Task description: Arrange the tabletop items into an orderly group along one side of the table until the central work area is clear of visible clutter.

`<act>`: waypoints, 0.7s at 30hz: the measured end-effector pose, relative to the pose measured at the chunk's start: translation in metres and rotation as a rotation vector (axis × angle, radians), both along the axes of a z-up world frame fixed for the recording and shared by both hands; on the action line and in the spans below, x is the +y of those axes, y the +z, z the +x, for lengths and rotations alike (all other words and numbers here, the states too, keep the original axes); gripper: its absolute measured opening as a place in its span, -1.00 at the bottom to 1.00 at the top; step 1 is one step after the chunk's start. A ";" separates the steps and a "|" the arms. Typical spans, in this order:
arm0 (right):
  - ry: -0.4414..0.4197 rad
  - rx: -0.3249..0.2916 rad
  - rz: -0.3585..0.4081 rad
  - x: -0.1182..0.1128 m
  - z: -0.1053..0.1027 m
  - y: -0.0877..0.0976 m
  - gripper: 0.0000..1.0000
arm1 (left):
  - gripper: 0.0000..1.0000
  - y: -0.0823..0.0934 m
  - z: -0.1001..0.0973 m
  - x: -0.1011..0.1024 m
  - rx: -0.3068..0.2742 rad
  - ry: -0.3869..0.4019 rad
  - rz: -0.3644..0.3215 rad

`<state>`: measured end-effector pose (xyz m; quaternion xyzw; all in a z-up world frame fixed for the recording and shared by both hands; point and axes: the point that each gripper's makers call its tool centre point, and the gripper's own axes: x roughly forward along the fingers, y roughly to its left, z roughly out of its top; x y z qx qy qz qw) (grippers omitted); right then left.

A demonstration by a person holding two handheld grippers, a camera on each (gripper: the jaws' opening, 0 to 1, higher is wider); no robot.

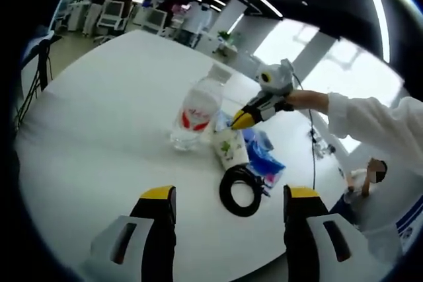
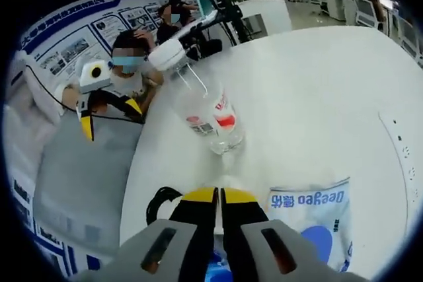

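The table [image 1: 99,117] has a smooth, matt white top with a faint sheen. At its middle stands a water bottle [image 1: 196,111] of clear, glossy plastic, wearing a white and red printed film label and an opaque white plastic cap. At the bottle's 4 o'clock in the left gripper view, a white paper cup [image 1: 230,149] looks matt, with a green print. Beside it a blue packet [image 1: 268,160] is crinkled, shiny plastic film. The black cable coil [image 1: 242,190] looks like smooth, semi-gloss rubber. Both jaws of the left gripper [image 1: 230,211] are black plastic with glossy yellow tips.
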<state>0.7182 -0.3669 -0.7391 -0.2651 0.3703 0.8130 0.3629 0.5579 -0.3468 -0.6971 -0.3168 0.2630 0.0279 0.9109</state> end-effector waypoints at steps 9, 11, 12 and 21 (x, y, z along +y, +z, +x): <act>0.069 -0.143 0.132 0.005 -0.009 0.024 -1.00 | 0.23 0.002 -0.001 0.003 -0.007 0.031 -0.015; 0.083 -0.183 0.184 0.008 -0.012 0.034 -1.00 | 0.23 0.003 -0.001 0.005 -0.011 0.038 -0.019; 0.083 -0.186 0.200 0.009 -0.014 0.037 -1.00 | 0.23 0.004 -0.001 0.005 -0.015 0.042 -0.022; 0.147 -0.269 0.313 0.015 -0.028 0.049 -1.00 | 0.22 0.005 -0.001 0.004 -0.023 0.035 -0.015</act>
